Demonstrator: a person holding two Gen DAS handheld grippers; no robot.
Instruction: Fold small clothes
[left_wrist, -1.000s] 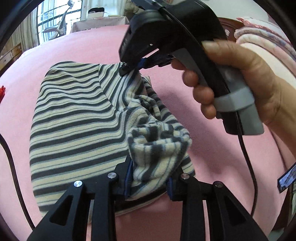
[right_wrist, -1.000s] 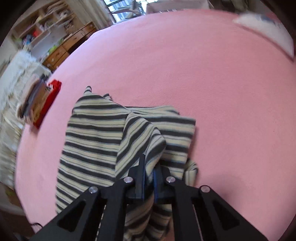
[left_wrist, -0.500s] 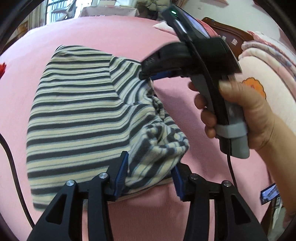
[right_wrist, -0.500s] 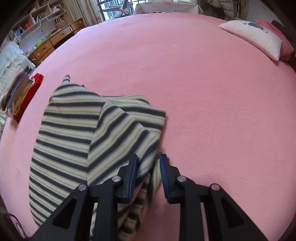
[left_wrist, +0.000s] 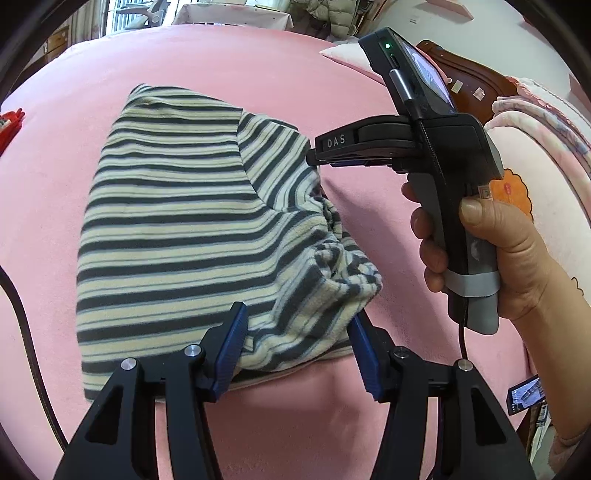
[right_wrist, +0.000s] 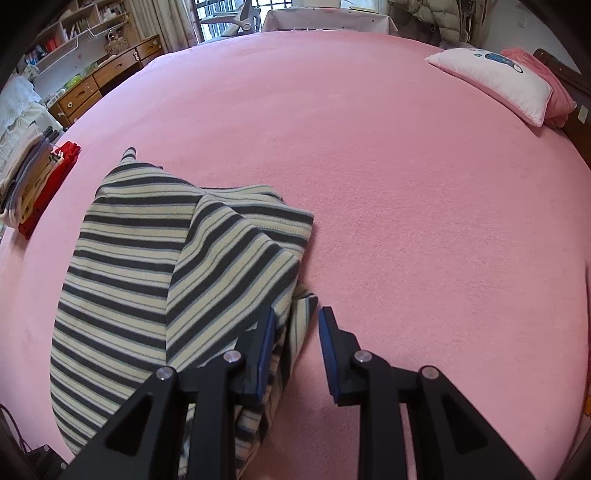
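On the wide pink bedspread (right_wrist: 388, 155), the small fleece garment with dark grey and cream stripes (left_wrist: 177, 229) lies mostly flat, one side folded over itself so that its stripes run slantwise across the layer beneath. Its bunched corner sits nearest your left gripper (left_wrist: 297, 347), between the two blue-padded fingers (left_wrist: 231, 347). Those jaws are opening, about half spread; the left pad seems to brush the cloth and the right pad stands just beside it, so nothing is pinched there.

Your right gripper (right_wrist: 295, 343) points down at the garment's far folded edge. Its jaws stand a little apart: the left blue pad (right_wrist: 266, 350) rests against the striped fabric, while the other pad is over bare bedspread with a clear gap between them (no hold on the cloth). In the left wrist view you can see that same tool from the side, its black tip just beside the fold's edge, with your right hand (left_wrist: 476, 254) wrapped around the grey handle.

At the left edge of the bed lies a stack of folded clothes, red at the bottom (right_wrist: 33, 184). A white pillow with a blue print (right_wrist: 495, 81) lies at the far right corner, well apart from the garment.
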